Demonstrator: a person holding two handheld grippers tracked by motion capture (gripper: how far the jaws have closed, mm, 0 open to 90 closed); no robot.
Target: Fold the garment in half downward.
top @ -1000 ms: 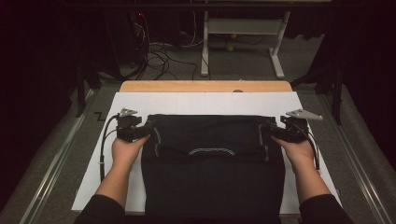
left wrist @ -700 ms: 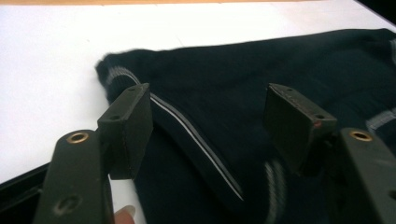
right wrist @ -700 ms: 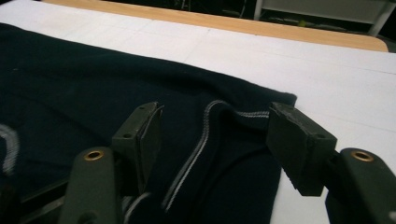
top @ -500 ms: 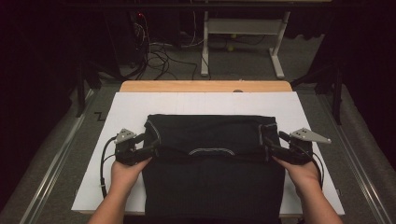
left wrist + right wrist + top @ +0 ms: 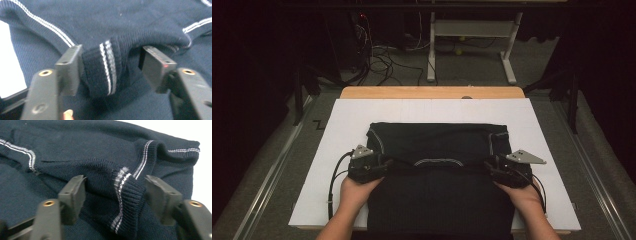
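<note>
Left hand [image 5: 354, 190]: in from the bottom edge, forearm angled inward, wrapped round the left gripper [image 5: 379, 167] at the sweater's left side.
Right hand [image 5: 524, 195]: mirrored on the other side, wrapped round the right gripper [image 5: 492, 167] at the sweater's right edge.
Left gripper, own view [image 5: 110, 65]: jaws wide apart, a bunched ribbed cuff with two pale stripes between them; left jaw against the knit, right jaw close beside it; not clamped.
Right gripper, own view [image 5: 115, 192]: jaws wide apart, a striped ribbed fold standing up between them; cloth fills only part of the gap; not pinched.
Sweater [image 5: 437, 145]: dark navy knit, lying flat in the middle of the sheet, far part folded toward the person, fold edge running between the two grippers.
Sheet [image 5: 432, 110]: white, covering the table; wooden table edge [image 5: 432, 92] showing beyond it.
Writing: a small dark mark on the sheet's far left corner, not readable; none made out on the sweater.
Count: one sweater, two grippers, two hands, one sheet.
Stripes: paired pale lines on each cuff.
</note>
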